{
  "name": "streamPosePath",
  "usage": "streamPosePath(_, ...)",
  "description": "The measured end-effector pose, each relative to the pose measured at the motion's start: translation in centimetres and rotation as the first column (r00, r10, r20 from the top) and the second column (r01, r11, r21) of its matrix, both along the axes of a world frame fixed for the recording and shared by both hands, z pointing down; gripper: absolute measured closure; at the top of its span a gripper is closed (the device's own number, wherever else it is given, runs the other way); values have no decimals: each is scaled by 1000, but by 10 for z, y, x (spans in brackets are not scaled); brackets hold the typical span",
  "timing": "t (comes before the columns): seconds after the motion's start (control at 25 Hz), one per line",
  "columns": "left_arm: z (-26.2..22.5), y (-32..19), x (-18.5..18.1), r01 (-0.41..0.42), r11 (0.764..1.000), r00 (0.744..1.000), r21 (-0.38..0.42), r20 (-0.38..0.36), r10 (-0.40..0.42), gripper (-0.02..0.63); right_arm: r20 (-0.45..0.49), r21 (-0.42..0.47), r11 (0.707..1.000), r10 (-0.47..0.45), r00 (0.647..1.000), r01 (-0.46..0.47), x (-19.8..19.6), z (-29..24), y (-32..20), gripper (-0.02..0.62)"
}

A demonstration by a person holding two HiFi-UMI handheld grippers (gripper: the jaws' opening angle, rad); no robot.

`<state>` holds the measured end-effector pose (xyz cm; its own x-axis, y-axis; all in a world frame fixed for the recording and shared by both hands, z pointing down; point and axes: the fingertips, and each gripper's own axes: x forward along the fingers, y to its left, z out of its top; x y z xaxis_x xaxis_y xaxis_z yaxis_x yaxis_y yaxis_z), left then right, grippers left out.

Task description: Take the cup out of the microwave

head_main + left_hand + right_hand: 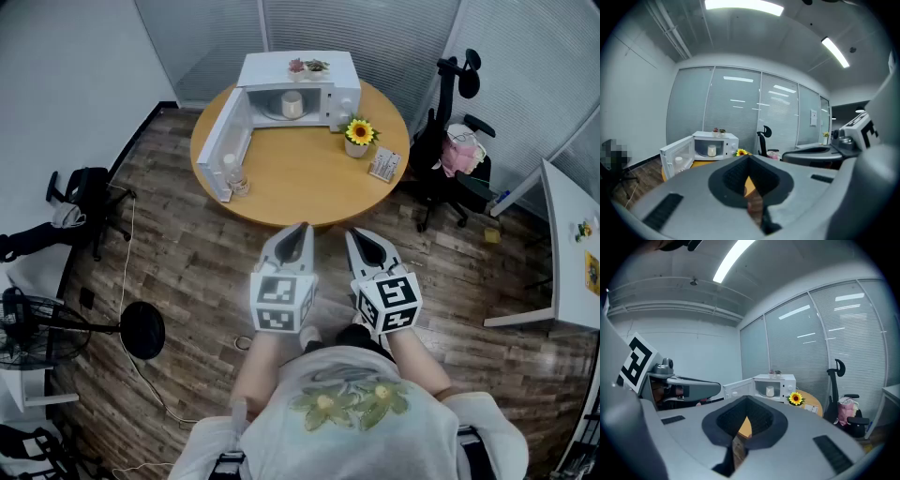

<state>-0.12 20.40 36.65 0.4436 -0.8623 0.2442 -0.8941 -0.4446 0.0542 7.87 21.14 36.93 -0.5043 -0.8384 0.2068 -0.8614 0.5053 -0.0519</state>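
Observation:
A white microwave (pixel 298 89) stands at the far side of a round wooden table (pixel 300 178), its door (pixel 223 141) swung open to the left. Inside it sits a pale cup (pixel 292 105), also seen in the left gripper view as the cup (pixel 711 150) and in the right gripper view as the cup (pixel 770 391). My left gripper (pixel 301 230) and right gripper (pixel 358 236) hover side by side over the floor, short of the table's near edge, pointing at it. Both are shut with nothing in them. Their closed tips show as the left gripper (pixel 749 161) and the right gripper (pixel 747 401).
A potted sunflower (pixel 357 136) and a small card (pixel 384 165) stand right of the microwave, and a bottle (pixel 234 175) stands by the open door. Small plants (pixel 307 67) sit on top of the microwave. An office chair (pixel 450 141) is right of the table, a white desk (pixel 572 253) further right, a floor fan (pixel 141 330) to the left.

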Motion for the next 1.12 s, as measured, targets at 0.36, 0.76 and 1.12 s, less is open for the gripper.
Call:
streamPosePath(0.36, 14, 8, -15, 8, 1000, 1000, -16, -8, -8, 603, 54, -30, 998, -60, 997, 61, -22, 10, 18, 577)
streamPosePath(0.76, 21, -5, -27, 21, 999, 999, -48, -47, -23, 603, 9, -113, 989, -96, 995, 96, -28, 33, -2, 349)
streamPosePath(1.12, 30, -49, -43, 42, 996, 998, -79, -46, -46, 603, 2, -164, 980, -112, 994, 111, -36, 47, -47, 348)
